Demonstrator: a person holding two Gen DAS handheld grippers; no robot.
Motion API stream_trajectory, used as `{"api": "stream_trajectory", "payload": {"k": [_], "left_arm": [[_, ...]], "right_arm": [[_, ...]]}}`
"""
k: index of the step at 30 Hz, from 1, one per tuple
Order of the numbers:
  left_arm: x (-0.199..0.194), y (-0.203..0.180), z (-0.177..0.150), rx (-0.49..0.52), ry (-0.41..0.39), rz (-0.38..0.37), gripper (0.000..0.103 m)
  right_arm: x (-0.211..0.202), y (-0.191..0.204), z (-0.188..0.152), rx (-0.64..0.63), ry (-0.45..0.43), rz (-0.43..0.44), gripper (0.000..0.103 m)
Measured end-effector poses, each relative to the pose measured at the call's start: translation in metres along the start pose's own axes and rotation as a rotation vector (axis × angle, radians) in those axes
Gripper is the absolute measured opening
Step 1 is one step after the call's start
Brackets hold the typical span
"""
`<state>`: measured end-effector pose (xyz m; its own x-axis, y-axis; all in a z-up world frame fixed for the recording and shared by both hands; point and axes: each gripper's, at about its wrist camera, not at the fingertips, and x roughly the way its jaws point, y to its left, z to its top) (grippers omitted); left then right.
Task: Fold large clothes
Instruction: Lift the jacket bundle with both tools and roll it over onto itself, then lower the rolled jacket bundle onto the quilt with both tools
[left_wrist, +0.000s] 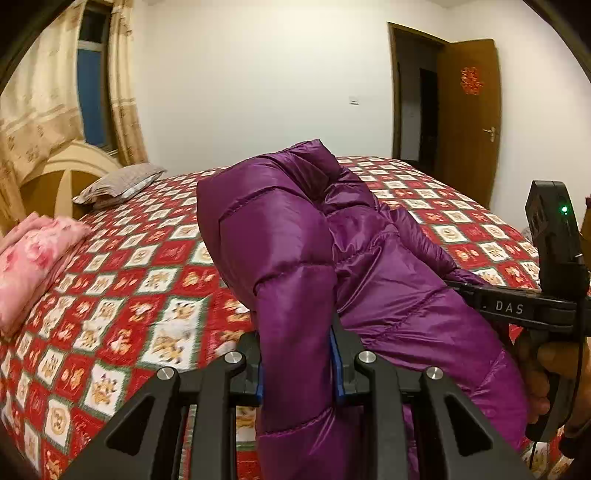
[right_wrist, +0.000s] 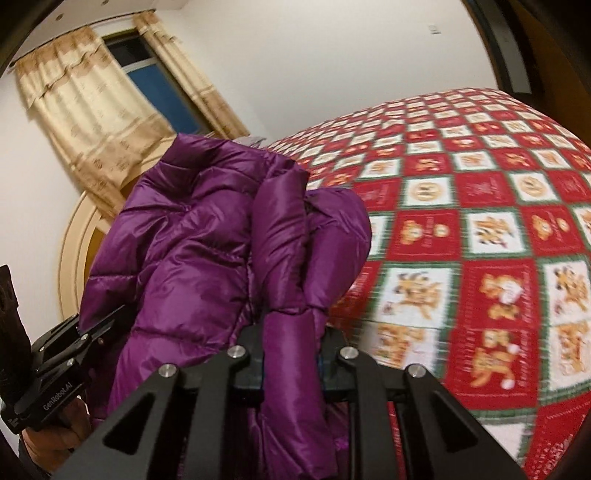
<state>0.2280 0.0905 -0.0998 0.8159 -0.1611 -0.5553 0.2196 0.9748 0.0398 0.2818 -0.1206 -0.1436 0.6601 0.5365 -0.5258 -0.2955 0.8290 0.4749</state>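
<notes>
A shiny purple quilted down jacket hangs lifted above the bed, bunched in thick folds. My left gripper is shut on a padded strip of it, blue pads pressed against both sides. In the right wrist view my right gripper is shut on another padded fold of the jacket. The right gripper's black body reaches into the jacket from the right, a hand on its handle. The left gripper's body shows at the left edge, its tip buried in fabric.
The bed carries a red, white and green patterned quilt. A grey pillow and a folded pink blanket lie near the headboard. Curtains frame a window; a brown door stands open behind.
</notes>
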Motion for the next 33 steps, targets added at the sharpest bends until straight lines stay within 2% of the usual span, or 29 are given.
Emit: {"api": "stream_trajectory", "payload": {"k": [14,24,27,33], "left_arm": [[-0.003,0.05,-0.026,-0.07,0.025,0.069,0.027],[0.021,0.066,-0.051,-0.102,0.087,0.081,0.027],[0.031,0.072,-0.062,-0.121,0.121,0.078,0.03],[0.038,0.078,-0.076,-0.142,0.15,0.1,0.046]], "right_arm": [[0.051,0.047,0.002,-0.086,0.09,0.035,0.02],[0.079,0.055,-0.008,-0.125,0.146,-0.002,0.02],[0.087,0.051,-0.015,-0.12,0.167,-0.015,0.02],[0.097,0.045,-0.028,-0.109,0.197,-0.039,0.021]]}}
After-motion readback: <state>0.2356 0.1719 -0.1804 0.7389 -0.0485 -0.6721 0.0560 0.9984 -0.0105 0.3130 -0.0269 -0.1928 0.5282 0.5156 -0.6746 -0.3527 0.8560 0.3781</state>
